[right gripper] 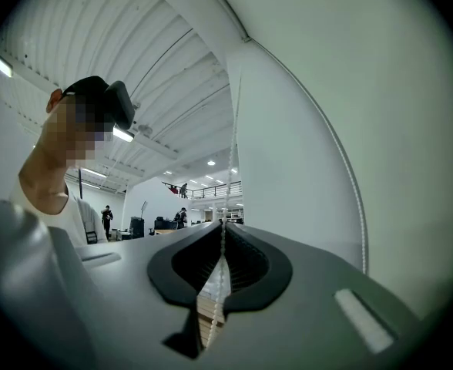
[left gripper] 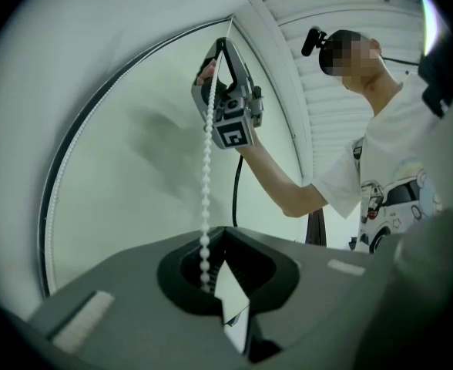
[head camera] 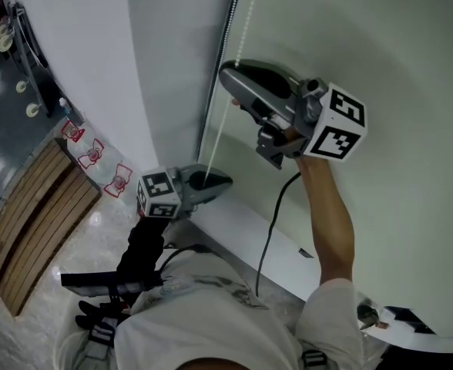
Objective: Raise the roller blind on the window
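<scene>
A white bead chain [head camera: 225, 126] hangs beside the pale roller blind [head camera: 396, 45]. High up, my right gripper [head camera: 230, 79] is shut on the chain, which runs through its closed tips [right gripper: 223, 226] and on upward [right gripper: 233, 145]. Lower down, by the white sill [head camera: 242, 230], my left gripper [head camera: 225, 182] is also closed, and the chain [left gripper: 206, 176] runs straight down into its jaws [left gripper: 225, 233]. In the left gripper view the right gripper [left gripper: 220, 52] shows above, at the chain's top. The chain's lower end is hidden inside the left jaws.
A dark window frame edge [head camera: 219, 75] separates the blind from a white wall [head camera: 134, 68]. A black cable [head camera: 269, 237] hangs from the right gripper. Far below lie a slatted wooden bench [head camera: 34, 222] and red-and-white packets [head camera: 95, 153] on a glossy floor.
</scene>
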